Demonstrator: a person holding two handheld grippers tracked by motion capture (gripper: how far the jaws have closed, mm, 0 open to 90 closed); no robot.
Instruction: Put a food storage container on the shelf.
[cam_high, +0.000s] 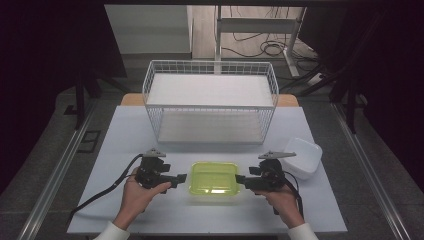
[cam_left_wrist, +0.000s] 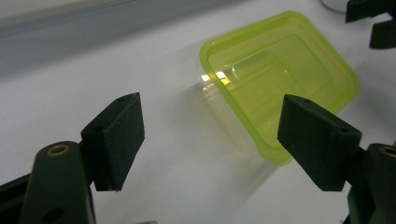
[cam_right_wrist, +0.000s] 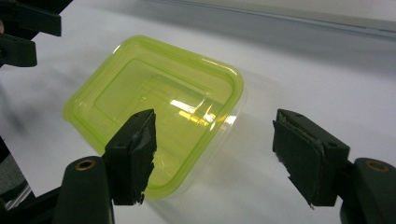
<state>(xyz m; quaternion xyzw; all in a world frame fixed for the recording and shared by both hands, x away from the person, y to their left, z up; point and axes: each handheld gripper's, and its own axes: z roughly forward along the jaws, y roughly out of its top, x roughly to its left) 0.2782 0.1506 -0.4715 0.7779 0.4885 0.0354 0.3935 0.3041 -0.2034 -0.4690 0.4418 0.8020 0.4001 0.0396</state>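
Observation:
A clear food container with a yellow-green lid sits on the white table near its front edge. My left gripper lies at the container's left side and points right at it, jaws open and empty. My right gripper faces it from the right side, also open with nothing between the jaws. In the left gripper view the container lies ahead and to the right of the open jaws. In the right gripper view it lies ahead and to the left of the open jaws, one corner behind the left jaw.
A white wire rack with two shelves stands at the back middle of the table. A white square tub sits at the right, just behind my right gripper. A person's hands hold both grippers from the front edge.

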